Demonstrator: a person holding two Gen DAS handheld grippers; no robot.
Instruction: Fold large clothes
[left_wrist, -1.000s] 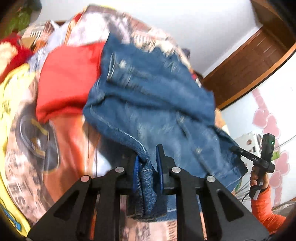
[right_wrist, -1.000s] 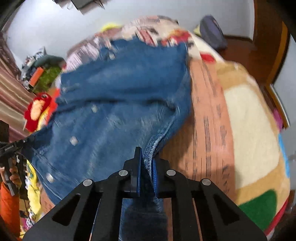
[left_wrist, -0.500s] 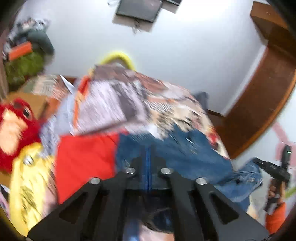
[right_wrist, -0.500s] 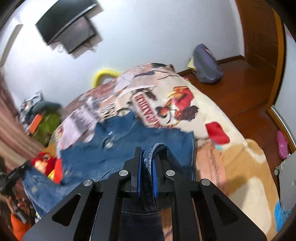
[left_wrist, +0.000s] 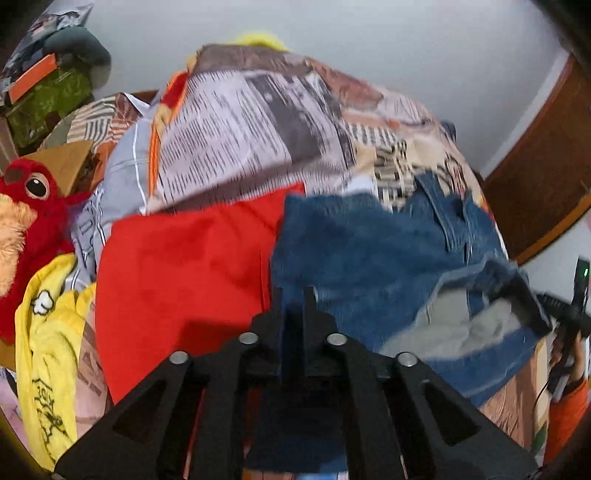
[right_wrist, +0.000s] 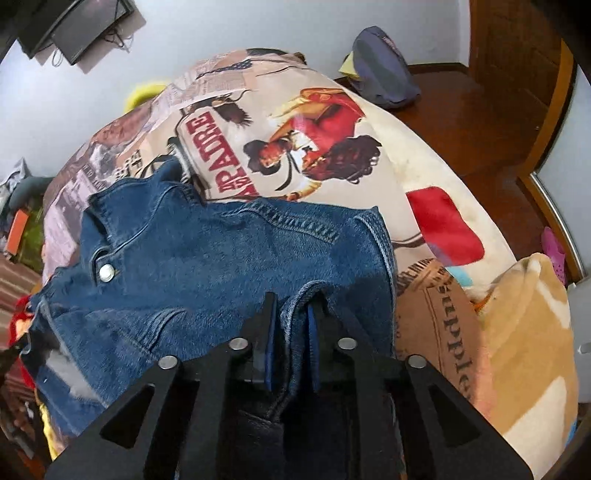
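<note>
A blue denim jacket (right_wrist: 221, 266) lies on the printed bedspread, collar toward the far end, and it also shows in the left wrist view (left_wrist: 369, 251). My right gripper (right_wrist: 291, 314) is shut on a fold of the jacket's denim edge, low over the garment. My left gripper (left_wrist: 293, 299) is shut on denim at the jacket's near left edge. A flap at the jacket's right side is turned over and shows its grey lining (left_wrist: 461, 328).
A red garment (left_wrist: 184, 266) lies left of the jacket, with a yellow garment (left_wrist: 48, 350) and a red plush toy (left_wrist: 29, 206) further left. A beige blanket (right_wrist: 528, 350) is at the right. A purple bag (right_wrist: 380, 70) sits on the wooden floor.
Both grippers swung the held denim up and forward, then down over the jacket; the jacket's near part is now folded over itself, and both views tilted back down toward the bed.
</note>
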